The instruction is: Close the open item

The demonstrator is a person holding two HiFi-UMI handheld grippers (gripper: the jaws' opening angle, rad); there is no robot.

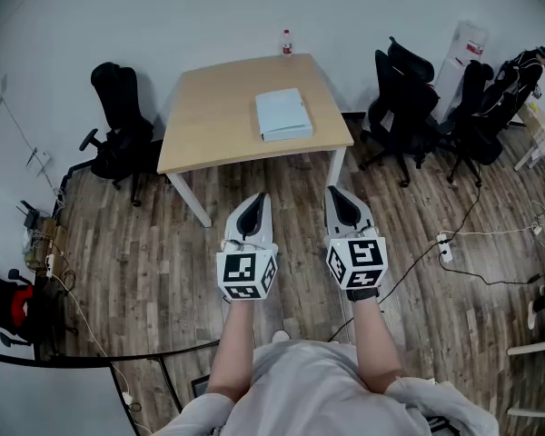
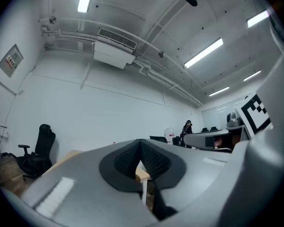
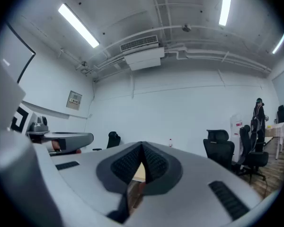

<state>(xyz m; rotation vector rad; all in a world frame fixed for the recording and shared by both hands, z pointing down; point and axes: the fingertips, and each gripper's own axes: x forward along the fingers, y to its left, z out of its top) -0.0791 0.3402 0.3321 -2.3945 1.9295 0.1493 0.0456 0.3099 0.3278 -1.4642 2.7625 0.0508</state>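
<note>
A pale blue flat item [image 1: 282, 114], like a thin box or folder, lies on the light wooden table [image 1: 213, 107] near its right side. From here I cannot tell whether it is open. Both grippers are held side by side over the wooden floor, well short of the table's front edge. My left gripper [image 1: 256, 198] is shut with nothing in it, and in the left gripper view [image 2: 141, 148] its pads meet at the tips. My right gripper [image 1: 338, 192] is likewise shut and empty [image 3: 142, 150].
A small bottle [image 1: 287, 42] stands at the table's far edge. One black office chair [image 1: 118, 134] is left of the table and several more [image 1: 409, 107] stand to its right. Cables and a power strip [image 1: 445, 248] lie on the floor at right.
</note>
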